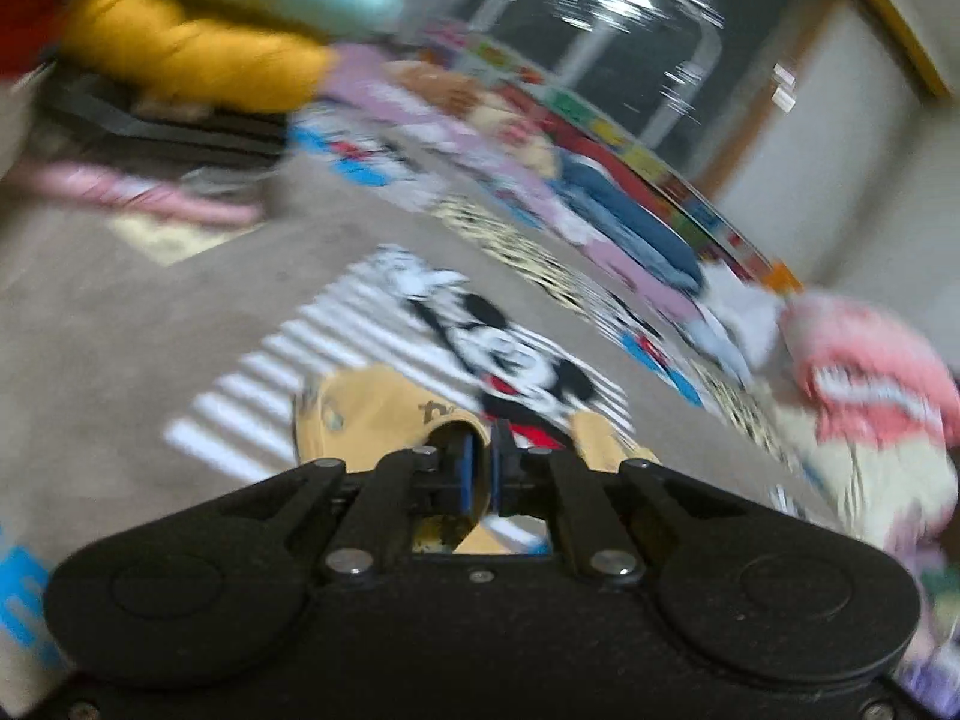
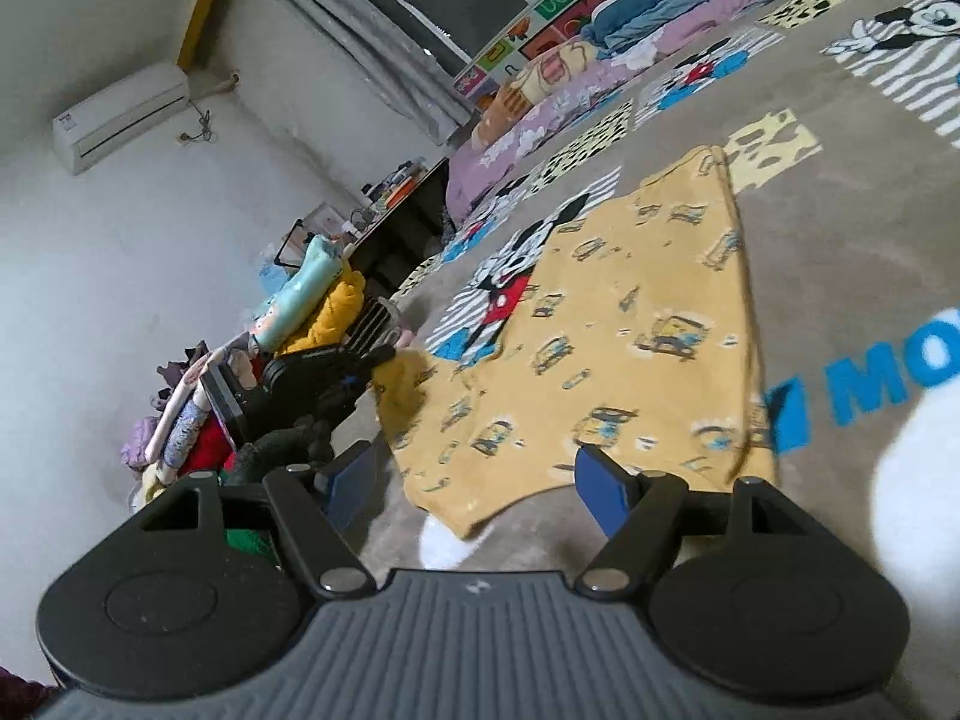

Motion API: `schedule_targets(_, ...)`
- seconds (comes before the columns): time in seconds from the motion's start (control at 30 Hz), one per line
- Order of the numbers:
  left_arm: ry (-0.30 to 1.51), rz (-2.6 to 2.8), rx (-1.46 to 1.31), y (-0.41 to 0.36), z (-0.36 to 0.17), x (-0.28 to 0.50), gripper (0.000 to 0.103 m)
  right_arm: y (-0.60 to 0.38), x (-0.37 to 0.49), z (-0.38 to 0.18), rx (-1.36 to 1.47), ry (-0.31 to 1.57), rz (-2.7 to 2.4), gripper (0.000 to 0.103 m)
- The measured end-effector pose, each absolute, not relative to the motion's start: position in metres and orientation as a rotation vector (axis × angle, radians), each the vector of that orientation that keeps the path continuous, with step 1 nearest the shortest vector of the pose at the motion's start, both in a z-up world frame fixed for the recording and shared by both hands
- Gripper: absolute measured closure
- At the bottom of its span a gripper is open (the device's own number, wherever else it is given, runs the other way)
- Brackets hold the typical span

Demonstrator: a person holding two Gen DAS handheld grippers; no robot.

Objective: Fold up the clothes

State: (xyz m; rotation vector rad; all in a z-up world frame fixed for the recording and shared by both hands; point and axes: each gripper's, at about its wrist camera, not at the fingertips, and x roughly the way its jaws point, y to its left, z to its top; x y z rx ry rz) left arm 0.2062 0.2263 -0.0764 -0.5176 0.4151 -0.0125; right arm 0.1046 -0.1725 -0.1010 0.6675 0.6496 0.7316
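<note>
A yellow garment [image 2: 606, 354] printed with small cartoon figures lies spread flat on a grey cartoon-print carpet [image 2: 852, 210]. My left gripper [image 1: 487, 468] is shut on a corner of that yellow garment [image 1: 384, 420], and the cloth bunches around its blue pads; the left wrist view is motion-blurred. In the right wrist view the same left gripper [image 2: 366, 375] shows at the garment's left edge, lifting a fold of the cloth. My right gripper [image 2: 474, 483] stands open just above the garment's near edge, with nothing pressed between its blue pads [image 2: 603, 489].
A pile of folded clothes [image 2: 300, 312] in light blue, yellow and pink sits left by the white wall. Bedding and pillows [image 2: 630, 36] line the carpet's far edge against a colourful panel. A pink and cream bundle [image 1: 864, 396] lies at the right.
</note>
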Motion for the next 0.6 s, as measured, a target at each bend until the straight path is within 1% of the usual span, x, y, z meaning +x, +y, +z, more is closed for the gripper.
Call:
schedule_targets(0.03,0.417,-0.039,-0.476,0.216,-0.075,0.207,0.1,-0.17,0.106,-0.1,0.677,0.653,0.736,0.027)
schedule_targets(0.2,0.434,-0.184,-0.201,0.152,-0.072,0.205,0.1,-0.153,0.111,-0.097,0.69,0.659,0.753,0.027)
schedule_targets(0.37,0.476,-0.328,0.078,0.1,-0.086,0.196,0.1,-0.15,0.122,-0.096,0.736,0.65,0.717,0.027)
schedule_targets(0.4,0.492,-0.36,0.116,0.093,-0.09,0.195,0.097,-0.151,0.125,-0.097,0.75,0.649,0.705,0.027)
schedule_targets(0.43,0.504,-0.394,0.129,0.09,-0.092,0.193,0.085,-0.152,0.128,-0.098,0.765,0.649,0.695,0.027)
schedule_targets(0.47,0.514,-0.428,0.121,0.089,-0.093,0.191,0.069,-0.152,0.132,-0.1,0.782,0.65,0.684,0.027)
schedule_targets(0.5,0.523,-0.463,0.112,0.089,-0.094,0.189,0.063,-0.153,0.135,-0.102,0.799,0.651,0.673,0.027)
schedule_targets(0.53,0.527,-0.494,0.11,0.088,-0.094,0.186,0.06,-0.154,0.138,-0.104,0.813,0.651,0.662,0.027)
schedule_targets(0.6,0.522,-0.553,0.117,0.088,-0.092,0.178,0.06,-0.154,0.146,-0.106,0.822,0.649,0.643,0.027)
